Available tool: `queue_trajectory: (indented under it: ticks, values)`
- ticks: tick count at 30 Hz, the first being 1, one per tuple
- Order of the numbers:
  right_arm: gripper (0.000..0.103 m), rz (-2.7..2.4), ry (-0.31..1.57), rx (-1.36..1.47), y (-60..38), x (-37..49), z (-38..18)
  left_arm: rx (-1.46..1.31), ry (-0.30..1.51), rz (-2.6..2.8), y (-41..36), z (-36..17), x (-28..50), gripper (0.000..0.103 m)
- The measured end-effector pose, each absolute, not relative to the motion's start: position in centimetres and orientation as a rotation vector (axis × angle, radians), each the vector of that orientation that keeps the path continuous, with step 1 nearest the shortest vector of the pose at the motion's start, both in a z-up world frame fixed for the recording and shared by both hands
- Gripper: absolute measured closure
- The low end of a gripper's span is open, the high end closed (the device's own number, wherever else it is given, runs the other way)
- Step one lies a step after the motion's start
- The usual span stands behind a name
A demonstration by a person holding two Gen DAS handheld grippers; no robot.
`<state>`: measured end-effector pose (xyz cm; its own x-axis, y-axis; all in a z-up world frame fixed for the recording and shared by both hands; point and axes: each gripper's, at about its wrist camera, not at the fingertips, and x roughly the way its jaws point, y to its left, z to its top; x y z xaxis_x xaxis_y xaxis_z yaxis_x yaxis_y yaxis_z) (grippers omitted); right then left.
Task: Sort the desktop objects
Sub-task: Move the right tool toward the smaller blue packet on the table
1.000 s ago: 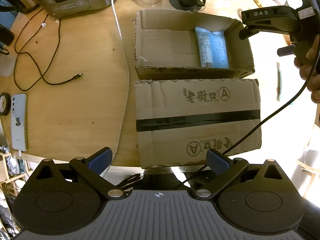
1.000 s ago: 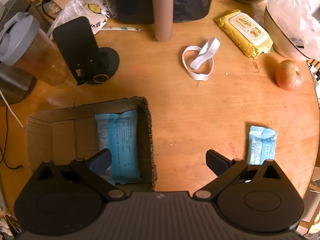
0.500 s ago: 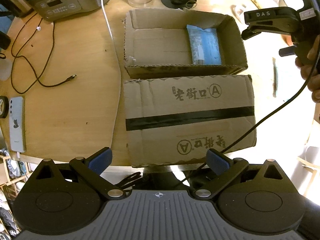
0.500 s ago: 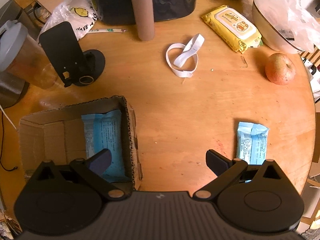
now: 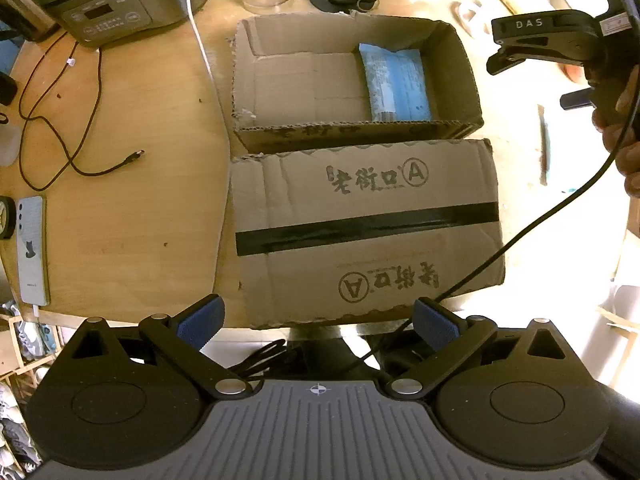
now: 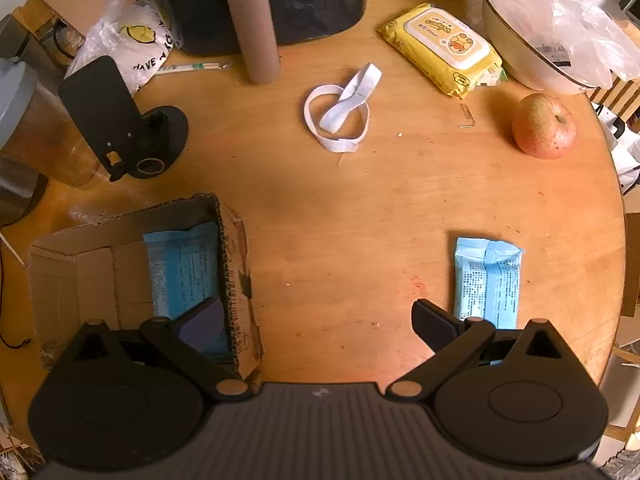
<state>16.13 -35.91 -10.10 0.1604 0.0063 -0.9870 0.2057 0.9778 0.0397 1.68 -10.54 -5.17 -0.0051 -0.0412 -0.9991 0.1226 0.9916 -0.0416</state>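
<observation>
An open cardboard box point(image 5: 304, 92) point(image 6: 80, 272) sits on the round wooden table with one light blue packet point(image 5: 394, 82) point(image 6: 182, 268) lying inside at its right end. A second light blue packet point(image 6: 488, 280) lies on the bare table to the right. My right gripper point(image 6: 316, 320) hovers open and empty between box and loose packet; in the left wrist view it shows at the upper right, held by a hand point(image 5: 624, 136). My left gripper point(image 5: 318, 322) is open and empty past the table's near edge, in front of the box's folded-out flap point(image 5: 368, 224).
White strap loop point(image 6: 340, 116), yellow wipes pack point(image 6: 444, 48), apple point(image 6: 544, 126), grey cylinder point(image 6: 252, 20), black phone stand point(image 6: 120, 124) and a bagged bowl point(image 6: 552, 40) stand beyond the box. A phone point(image 5: 32, 248), black cable point(image 5: 80, 120) and cooker point(image 5: 108, 4) lie to its left.
The right gripper has drifted right and away from the box toward the loose packet. The left gripper's view has shifted slightly; both stay open. The packets have not moved.
</observation>
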Motion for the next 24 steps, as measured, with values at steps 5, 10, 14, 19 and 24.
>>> queue_trajectory:
  ticks: [5,10,14,19,24]
  values:
    - [0.000,-0.150,1.405,0.186,-36.5,15.9,-10.3,0.073,1.572,-0.132,-10.9,-5.1,1.6,0.000]
    - [0.000,-0.158,1.406,0.193,-37.3,15.6,-10.4,0.078,1.572,-0.133,-11.2,-5.1,1.5,0.000]
    - [0.000,-0.168,1.407,0.200,-38.1,15.4,-10.5,0.082,1.573,-0.133,-11.5,-5.1,1.4,0.000]
    - [0.000,-0.178,1.409,0.203,-39.0,15.3,-10.6,0.087,1.574,-0.134,-11.9,-5.2,1.4,0.000]
    - [0.000,-0.184,1.411,0.204,-39.8,15.1,-10.8,0.090,1.576,-0.133,-12.3,-5.2,1.4,0.000]
